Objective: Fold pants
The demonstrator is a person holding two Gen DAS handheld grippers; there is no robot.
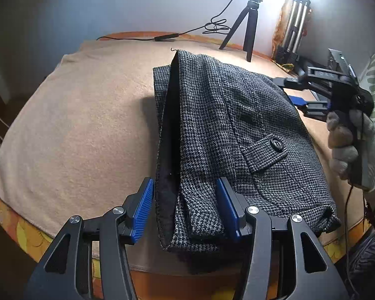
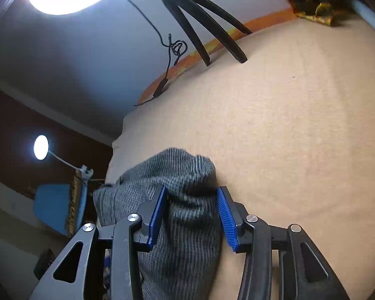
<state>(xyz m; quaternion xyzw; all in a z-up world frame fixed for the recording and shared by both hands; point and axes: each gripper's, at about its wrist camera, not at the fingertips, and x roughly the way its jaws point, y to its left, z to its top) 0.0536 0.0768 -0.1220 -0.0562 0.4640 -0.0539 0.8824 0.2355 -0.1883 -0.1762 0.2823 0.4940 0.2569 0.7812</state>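
The dark grey houndstooth pants lie folded into a thick bundle on a beige blanket, with a buttoned tab on top. The near end hangs slightly over the bed's front edge. My left gripper is open and straddles that near end; its left pad stands just clear of the cloth. A gloved hand holds my right gripper at the bundle's far right edge. In the right wrist view the right gripper is open over blurred pants fabric, which lies between the pads.
A small black tripod stands at the back of the bed with a black cable along the far edge. Silver tripod legs lean in the back right corner. Bare blanket spreads left of and beyond the pants.
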